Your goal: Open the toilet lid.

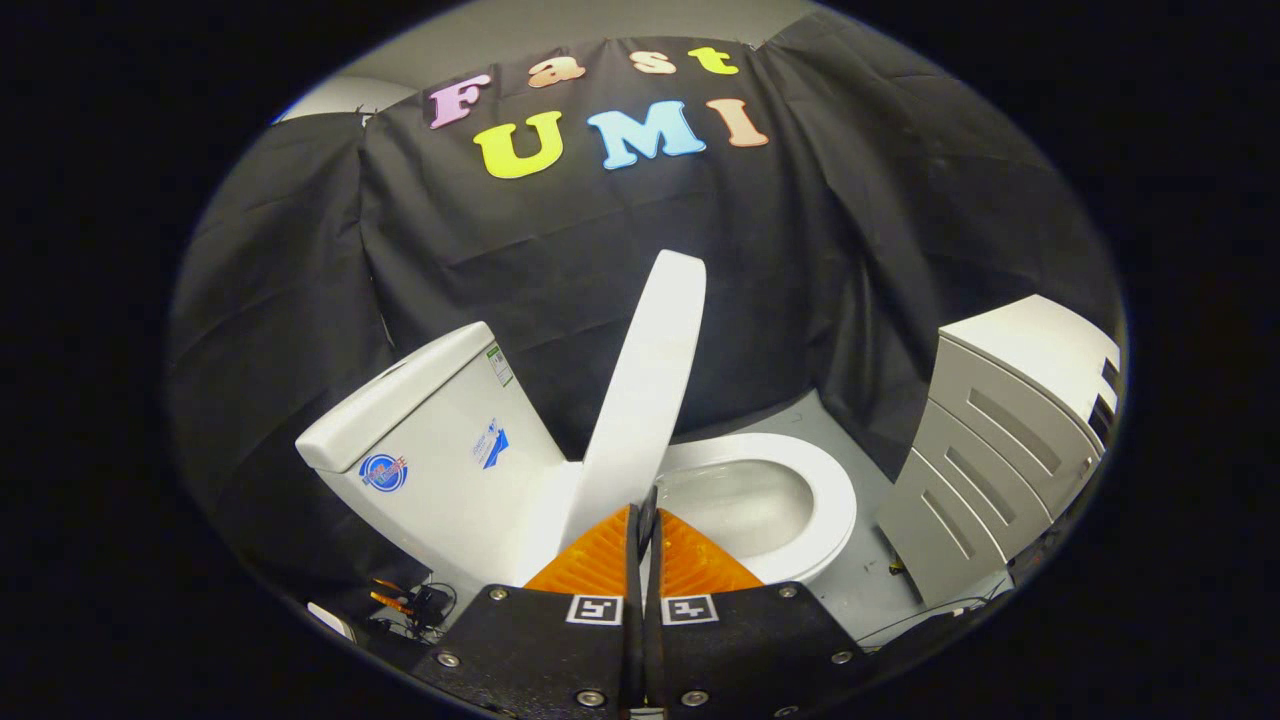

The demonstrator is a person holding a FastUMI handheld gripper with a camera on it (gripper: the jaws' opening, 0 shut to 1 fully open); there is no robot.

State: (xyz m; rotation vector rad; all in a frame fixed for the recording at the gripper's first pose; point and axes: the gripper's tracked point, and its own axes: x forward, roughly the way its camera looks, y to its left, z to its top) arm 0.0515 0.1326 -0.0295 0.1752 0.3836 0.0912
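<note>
While the lid (pixel 645 390) stood raised beside the tank (pixel 430 440), above the seat (pixel 830 500), the gripper (pixel 645 520) had its fingers closed together, pinching the lid's lower edge.

Grey cabinet (pixel 1000 450) with slatted drawer fronts stood against the black cloth wall (pixel 300 300) — cables and small orange-tipped items (pixel 405 600) lay on the grey floor (pixel 870 590).

Fisheye view along the closed jaws, close above the toilet (pixel 760 500), facing the cloth wall (pixel 560 240).
</note>
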